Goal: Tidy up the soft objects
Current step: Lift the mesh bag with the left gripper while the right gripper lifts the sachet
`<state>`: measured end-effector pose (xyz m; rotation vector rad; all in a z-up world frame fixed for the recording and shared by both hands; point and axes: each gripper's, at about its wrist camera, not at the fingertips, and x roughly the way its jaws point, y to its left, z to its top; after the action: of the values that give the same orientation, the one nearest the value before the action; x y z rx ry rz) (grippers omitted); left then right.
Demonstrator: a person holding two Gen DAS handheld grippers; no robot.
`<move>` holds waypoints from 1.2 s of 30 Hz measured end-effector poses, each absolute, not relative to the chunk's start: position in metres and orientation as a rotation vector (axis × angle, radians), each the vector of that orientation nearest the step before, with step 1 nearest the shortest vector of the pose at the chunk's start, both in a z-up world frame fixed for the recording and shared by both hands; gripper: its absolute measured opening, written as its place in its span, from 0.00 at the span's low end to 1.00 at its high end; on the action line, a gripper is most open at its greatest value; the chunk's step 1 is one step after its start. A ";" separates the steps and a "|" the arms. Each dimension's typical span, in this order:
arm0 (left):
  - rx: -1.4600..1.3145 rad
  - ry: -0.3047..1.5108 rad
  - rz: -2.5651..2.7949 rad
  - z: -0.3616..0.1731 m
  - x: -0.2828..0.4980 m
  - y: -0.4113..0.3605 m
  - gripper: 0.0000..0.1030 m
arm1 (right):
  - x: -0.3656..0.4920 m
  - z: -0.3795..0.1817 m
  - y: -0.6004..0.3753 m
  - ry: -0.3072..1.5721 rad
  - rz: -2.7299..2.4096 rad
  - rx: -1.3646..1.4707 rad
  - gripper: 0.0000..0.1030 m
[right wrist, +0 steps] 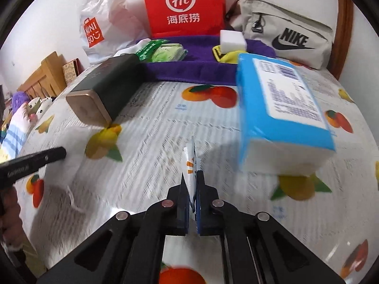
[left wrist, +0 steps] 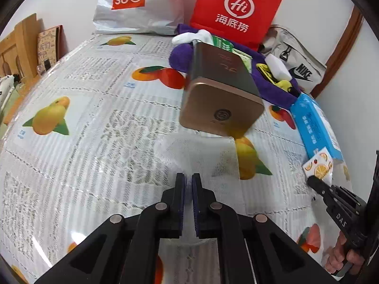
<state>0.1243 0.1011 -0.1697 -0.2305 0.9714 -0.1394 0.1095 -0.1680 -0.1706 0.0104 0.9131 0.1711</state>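
A small white packet (right wrist: 190, 163) printed with orange slices stands pinched between the closed jaws of my right gripper (right wrist: 192, 177), just above the fruit-print tablecloth (right wrist: 151, 118); in my left wrist's view the same packet sits at the tip of that gripper, near the right edge of the table. Just beyond it lies a blue-wrapped pack of tissues (right wrist: 281, 108), its white end toward me, blurred in the right wrist's view. My left gripper (left wrist: 188, 179) is almost fully closed over a sheer white cloth (left wrist: 201, 156) spread flat on the table; whether its pads actually pinch the fabric I cannot tell. Ahead of the cloth a dark green tin with a copper-coloured end (left wrist: 221, 90) lies on its side. Behind the tin a purple towel (right wrist: 189, 68) carries a green tissue packet (right wrist: 165, 52), a white foam block (right wrist: 233, 40), a yellow item (right wrist: 225, 54) and, at its left end, a white sock (left wrist: 191, 36). Against the wall stand a white MINISO bag (left wrist: 132, 4), a red Haidilao paper bag (left wrist: 234, 7) and a grey Nike pouch (right wrist: 289, 37). My right hand (left wrist: 348, 255) shows on its handle.
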 end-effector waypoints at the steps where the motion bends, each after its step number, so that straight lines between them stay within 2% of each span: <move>1: -0.252 0.972 -0.157 -0.169 0.124 0.102 0.15 | 0.105 -0.169 -0.173 0.910 0.163 0.004 0.04; 3: -0.296 0.976 -0.194 -0.168 0.125 0.102 0.36 | 0.096 -0.167 -0.184 0.909 0.150 -0.008 0.04; 5: -0.313 0.977 -0.226 -0.167 0.126 0.096 0.52 | 0.090 -0.165 -0.195 0.910 0.139 -0.005 0.04; 10: -0.201 0.994 -0.195 -0.165 0.126 0.069 0.63 | 0.075 -0.163 -0.225 0.907 0.091 -0.007 0.04; 12: -0.184 0.996 -0.205 -0.166 0.126 0.059 0.76 | 0.072 -0.165 -0.237 0.908 0.069 -0.003 0.04; 14: -0.119 0.998 -0.177 -0.169 0.127 0.045 0.81 | 0.072 -0.169 -0.246 0.913 0.059 0.007 0.04; 16: -0.017 0.995 -0.119 -0.173 0.127 0.029 0.81 | 0.073 -0.171 -0.251 0.912 0.053 0.013 0.04; 18: 0.060 0.989 -0.060 -0.177 0.126 0.016 0.80 | 0.073 -0.172 -0.252 0.906 0.066 0.022 0.04; 19: 0.053 0.978 -0.054 -0.176 0.125 0.014 0.74 | 0.073 -0.172 -0.251 0.904 0.071 0.020 0.04; 21: 0.047 0.964 -0.055 -0.173 0.125 0.014 0.50 | 0.072 -0.172 -0.249 0.902 0.080 0.020 0.04; 22: 0.048 0.963 -0.062 -0.171 0.125 0.014 0.44 | 0.072 -0.171 -0.248 0.902 0.091 0.023 0.04; 24: 0.041 0.968 -0.075 -0.169 0.125 0.017 0.19 | 0.072 -0.170 -0.246 0.901 0.105 0.026 0.04; 26: 0.017 0.988 -0.097 -0.167 0.125 0.022 0.08 | 0.072 -0.167 -0.244 0.900 0.116 0.017 0.04; 36: -0.114 0.967 -0.155 -0.135 0.117 0.047 0.07 | 0.075 -0.136 -0.239 0.851 0.156 -0.003 0.04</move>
<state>0.1173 0.0470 -0.1353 -0.1143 0.9666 -0.1549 0.0747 -0.2391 -0.1358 -0.0032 0.8506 0.1565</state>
